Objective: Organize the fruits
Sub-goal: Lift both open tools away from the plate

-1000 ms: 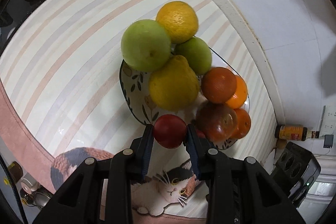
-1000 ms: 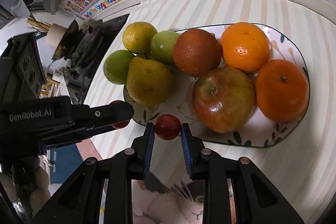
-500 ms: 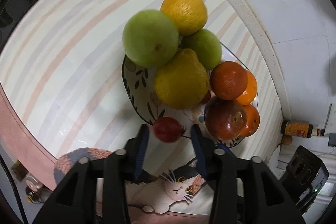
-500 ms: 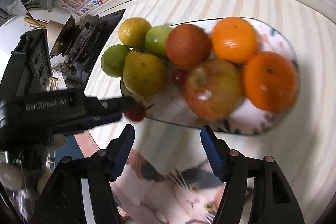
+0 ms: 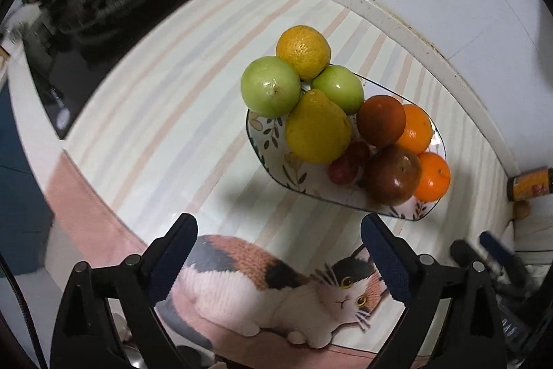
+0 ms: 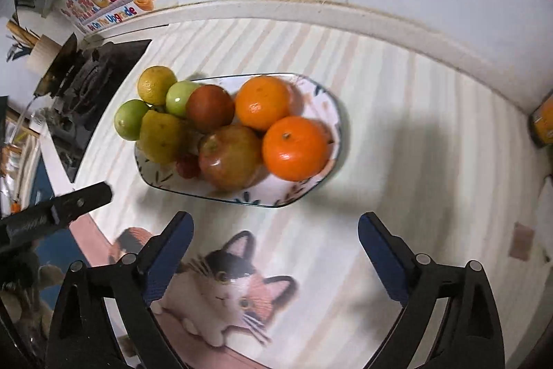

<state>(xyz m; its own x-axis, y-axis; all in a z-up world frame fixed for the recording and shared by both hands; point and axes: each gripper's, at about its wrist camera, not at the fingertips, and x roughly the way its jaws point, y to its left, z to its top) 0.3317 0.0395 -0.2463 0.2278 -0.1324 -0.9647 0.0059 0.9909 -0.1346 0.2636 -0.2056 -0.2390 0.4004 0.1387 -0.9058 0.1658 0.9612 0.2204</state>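
Note:
A patterned oval plate (image 5: pixel 266 144) (image 6: pixel 311 189) holds a pile of fruit: a yellow lemon (image 5: pixel 316 127), two green fruits (image 5: pixel 271 85), oranges (image 6: pixel 293 147), a red-brown apple (image 6: pixel 230 156) and two small red fruits (image 5: pixel 342 169) (image 6: pixel 187 165) lying between lemon and apple. My left gripper (image 5: pixel 278 251) is open and empty, pulled back from the plate over the cat mat. My right gripper (image 6: pixel 274 248) is open and empty, also back from the plate. The left gripper's finger shows in the right wrist view (image 6: pixel 81 201).
The plate stands on a striped mat (image 5: pixel 155 113) with a cat picture (image 5: pixel 276 286) at the near edge. A black stove (image 5: pixel 100 12) lies at the far left. A small bottle (image 5: pixel 530 184) stands by the wall at right. A white wall runs behind.
Both grippers opened and let go of their small red fruits, which now lie on the plate. Both grippers then drew back and up from the plate.

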